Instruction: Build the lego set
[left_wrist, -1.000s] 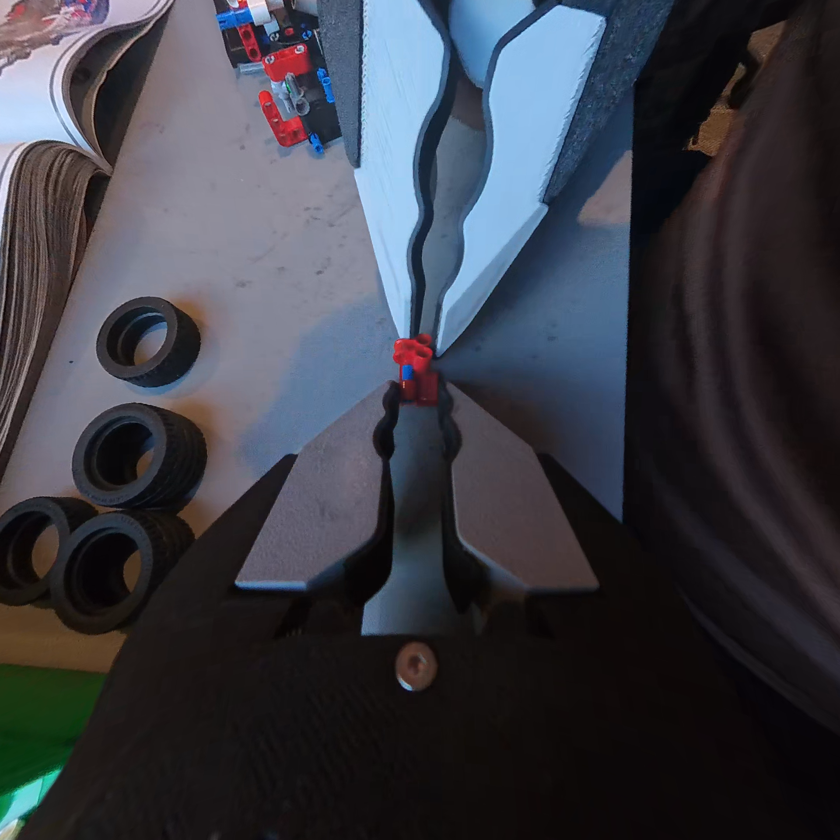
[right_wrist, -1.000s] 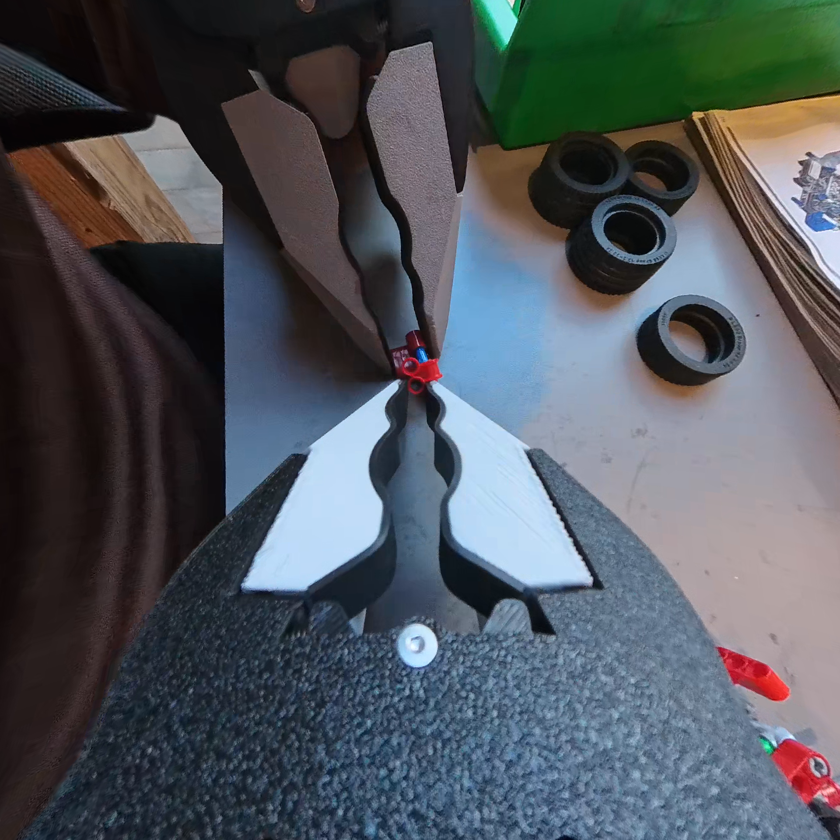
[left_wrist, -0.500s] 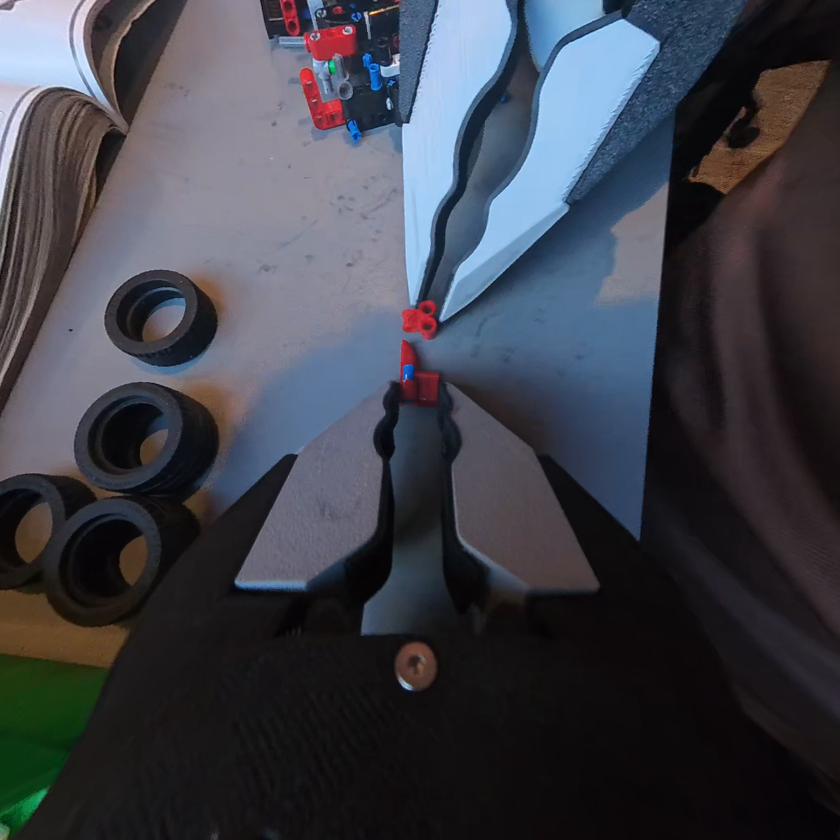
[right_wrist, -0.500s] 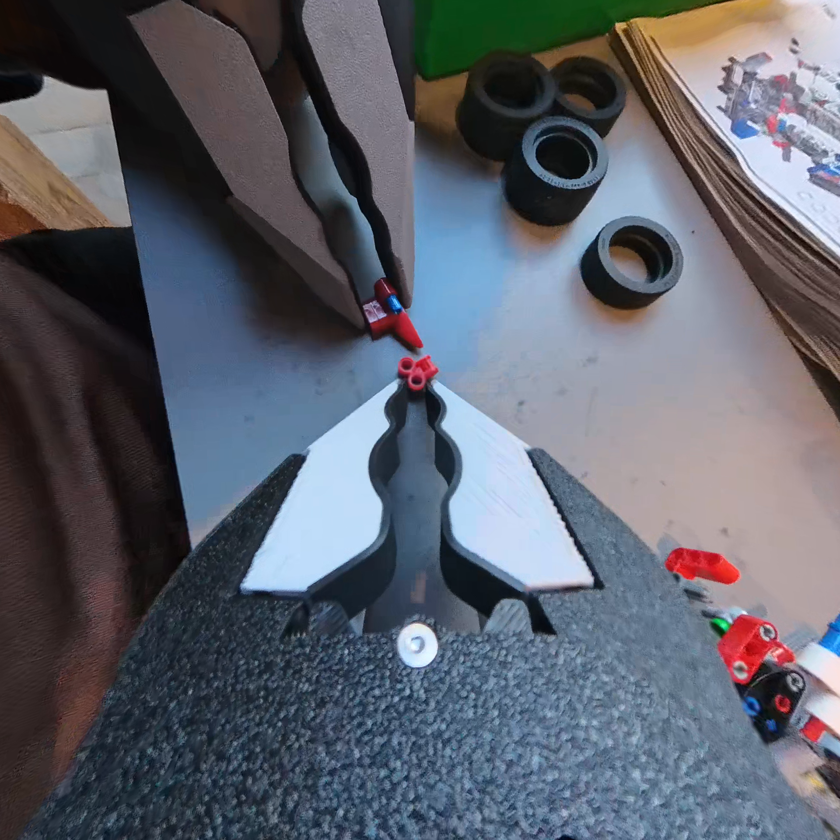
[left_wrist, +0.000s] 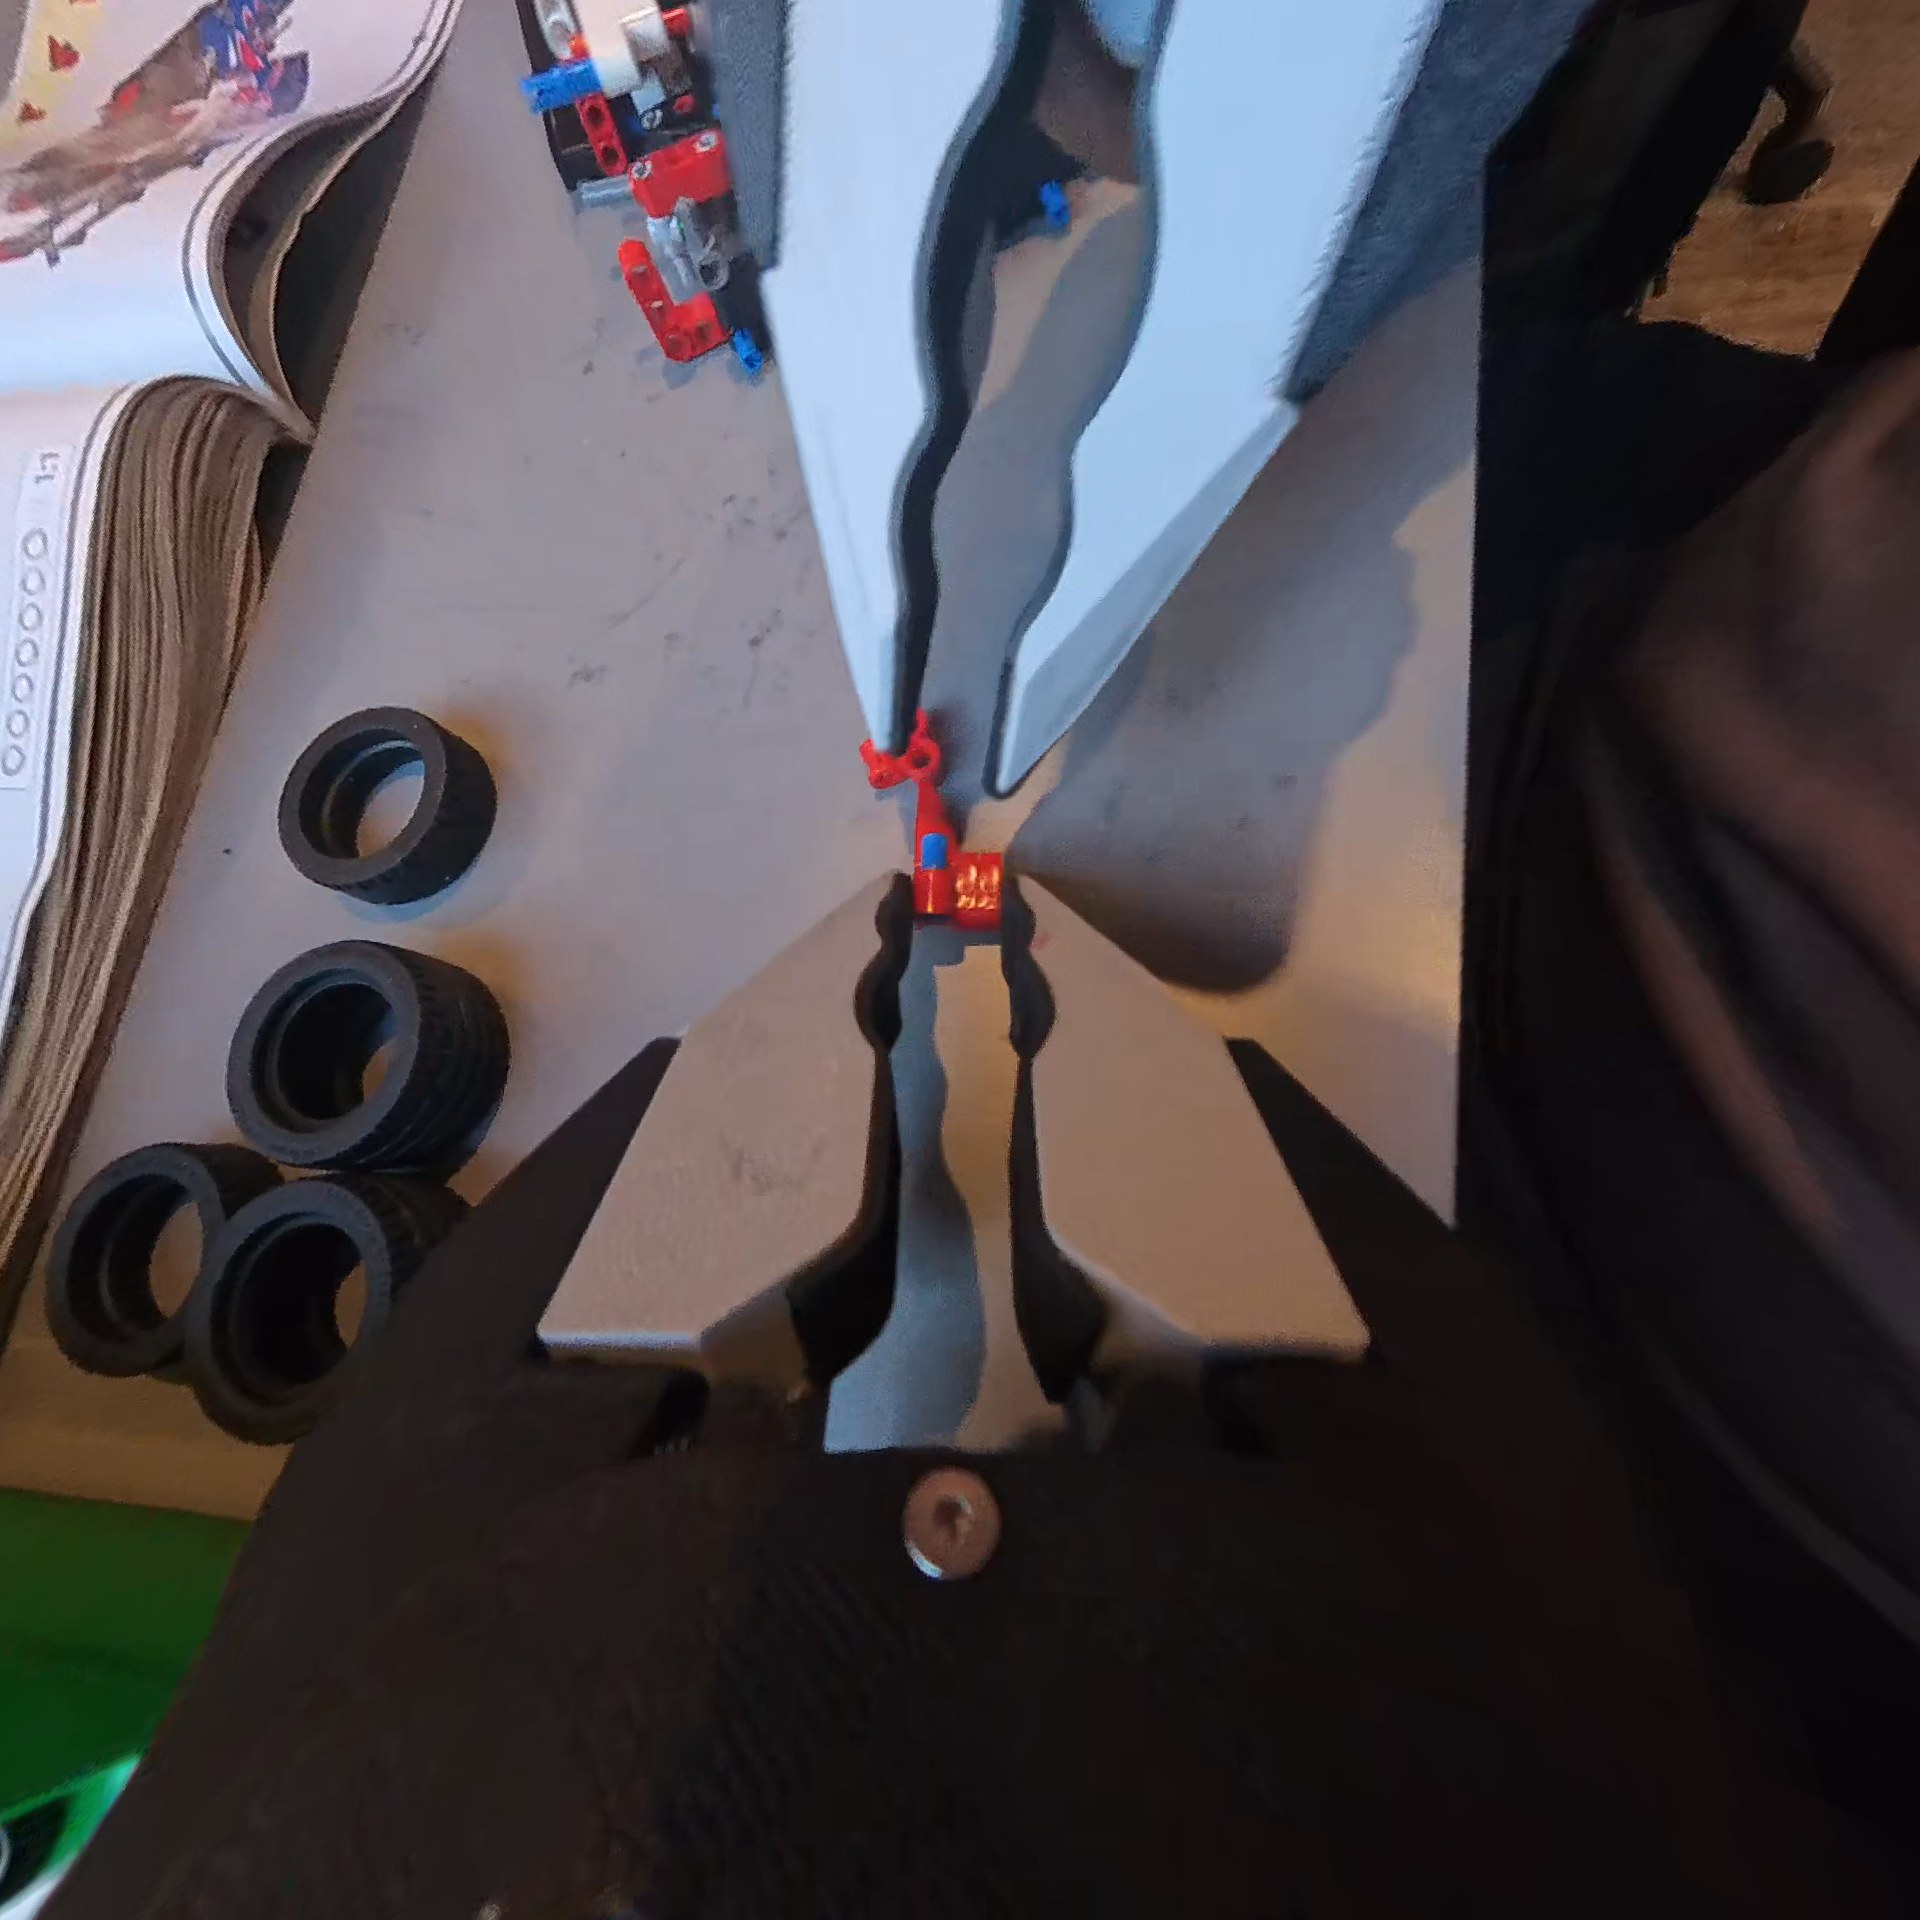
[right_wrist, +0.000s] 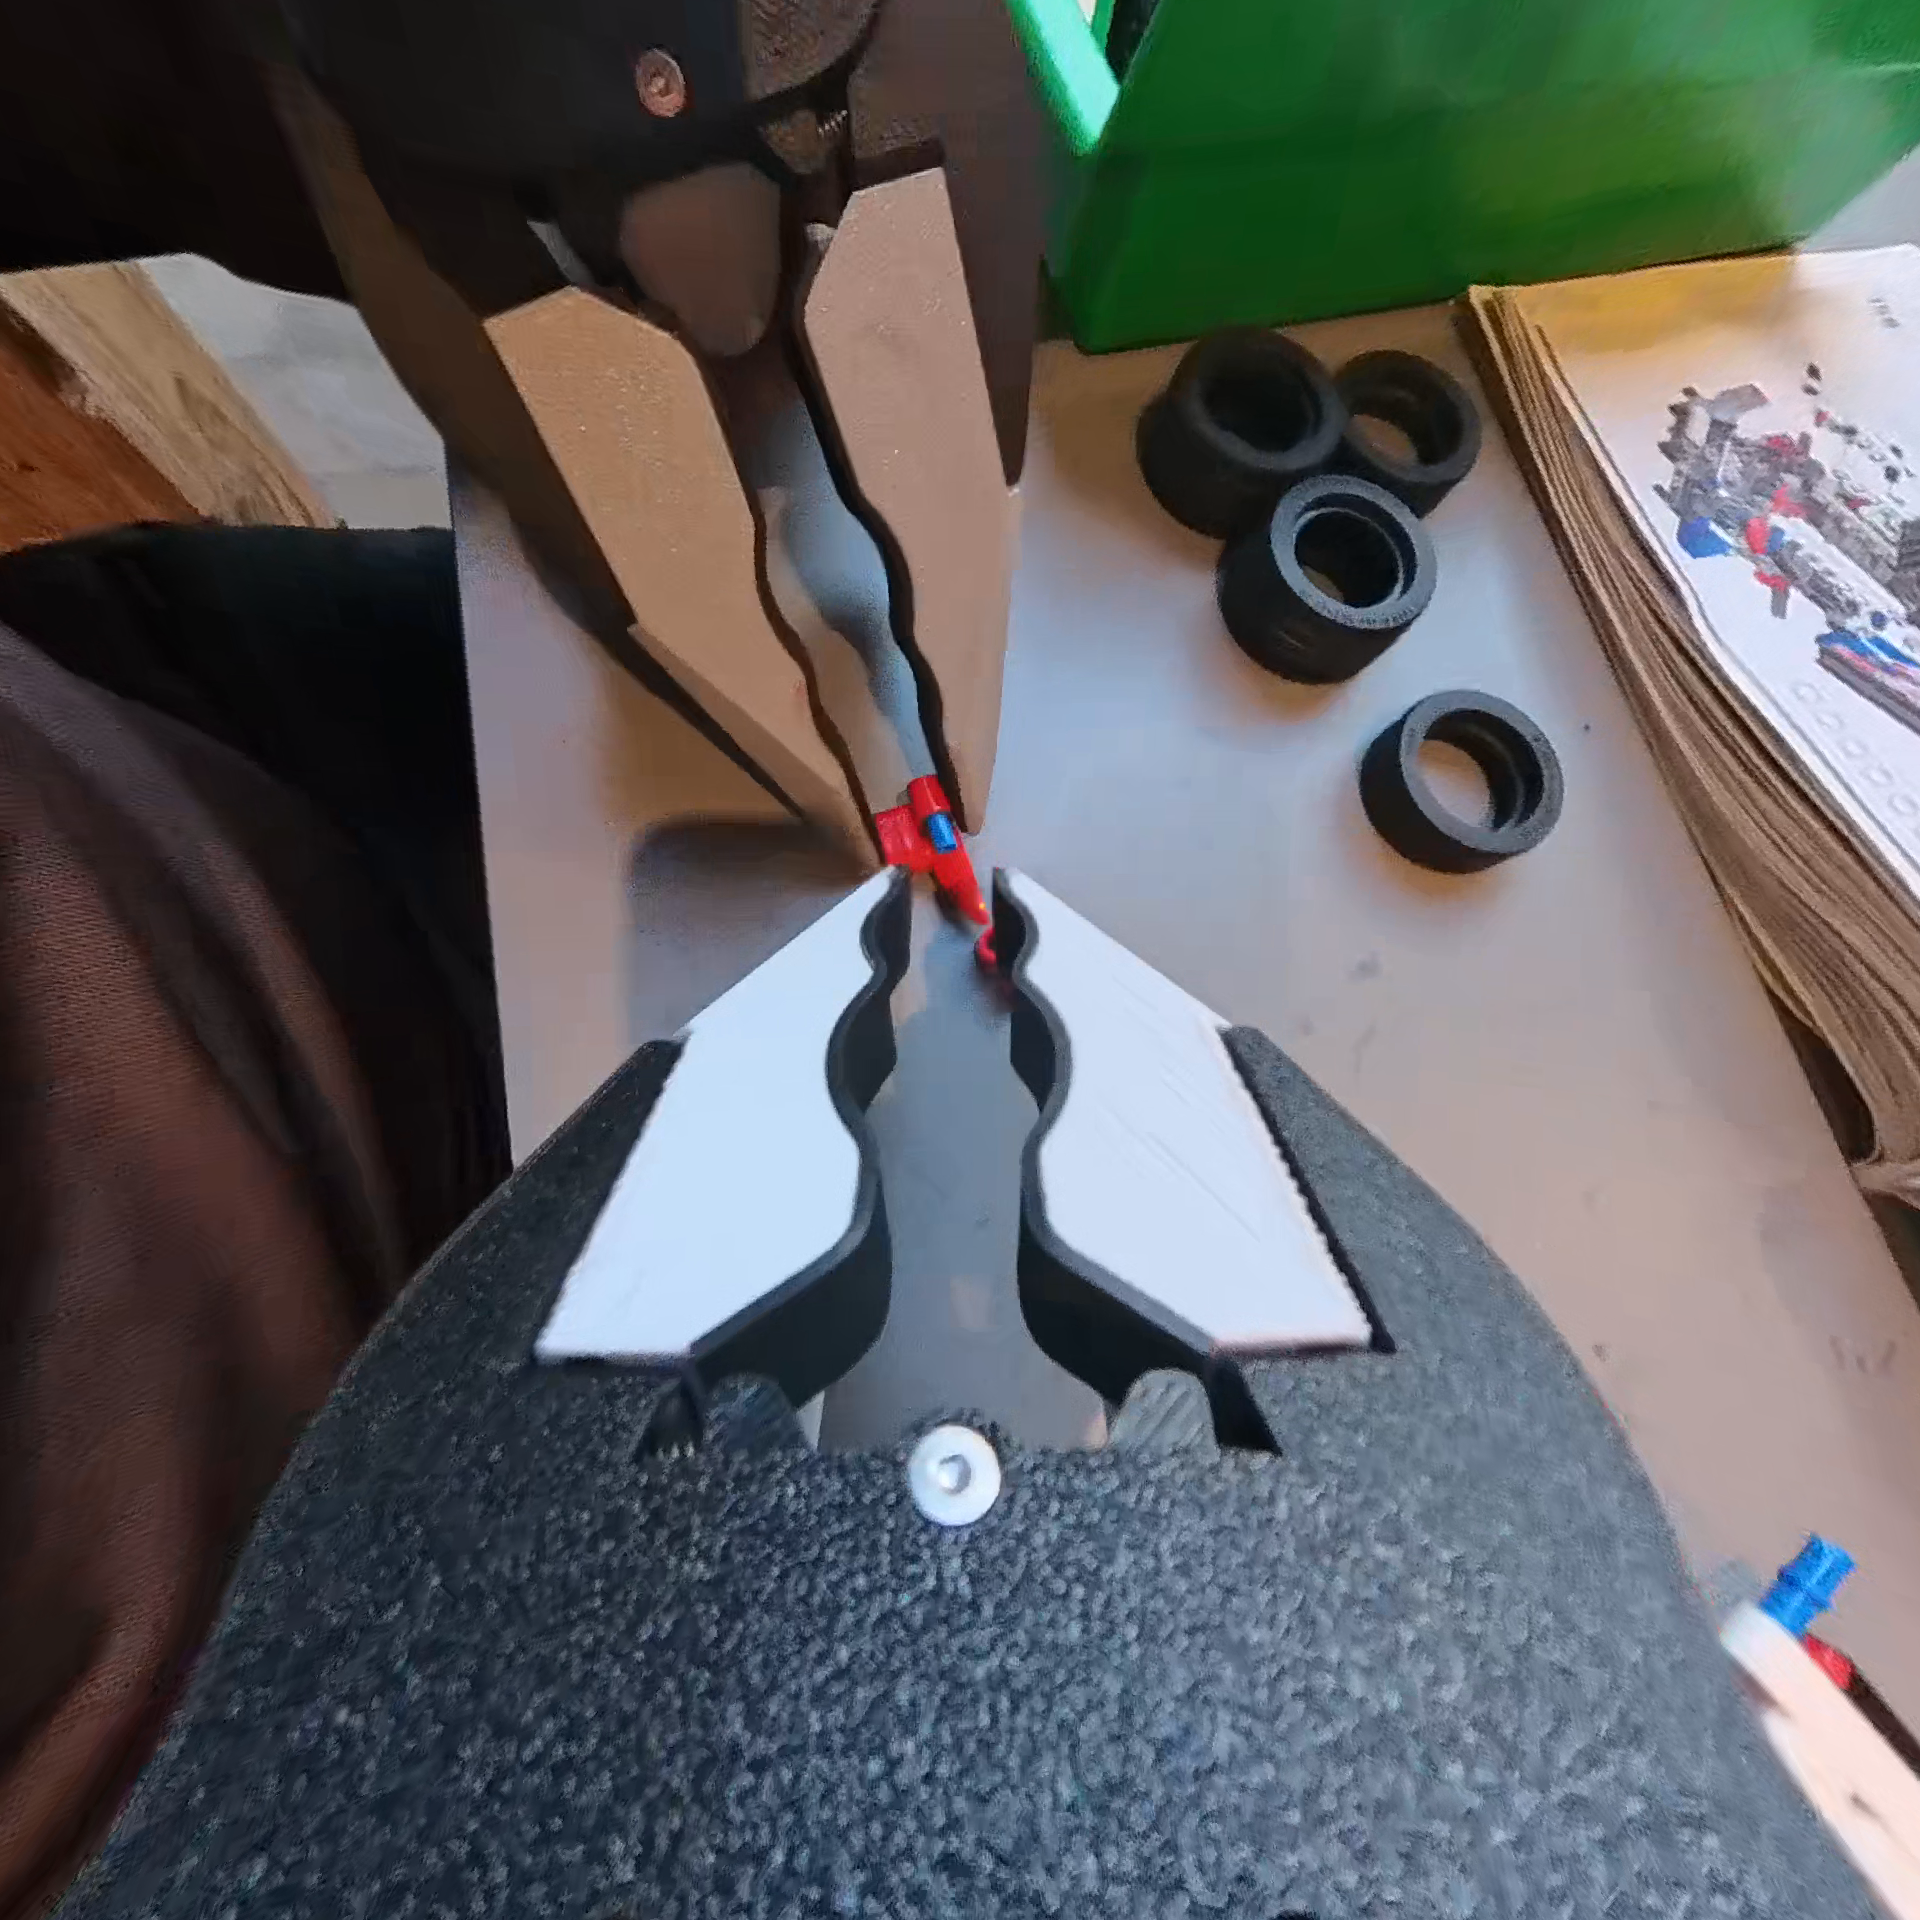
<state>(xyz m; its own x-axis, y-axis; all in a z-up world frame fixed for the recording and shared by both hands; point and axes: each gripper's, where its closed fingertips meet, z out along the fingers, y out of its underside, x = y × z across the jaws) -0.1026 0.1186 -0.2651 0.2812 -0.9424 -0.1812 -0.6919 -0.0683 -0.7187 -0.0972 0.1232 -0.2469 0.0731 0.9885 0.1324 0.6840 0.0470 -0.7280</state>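
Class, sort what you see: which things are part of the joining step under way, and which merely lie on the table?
In use:
- left gripper
- red block with blue pin
- right gripper
- small red connector

Lying about:
- four black tyres
- instruction booklet
- green bin
- part-built model

Grey-fingered left gripper (left_wrist: 954, 894) and white-fingered right gripper (right_wrist: 945, 883) tip to tip above the grey tabletop (right_wrist: 1299, 1039), small red lego piece with a blue pin (left_wrist: 951, 878) between them, four black rubber tyres (right_wrist: 1325, 592) right in the right wrist view, open paper instruction booklet (right_wrist: 1766, 582) farther right, green plastic bin (right_wrist: 1455, 156) behind the tyres.
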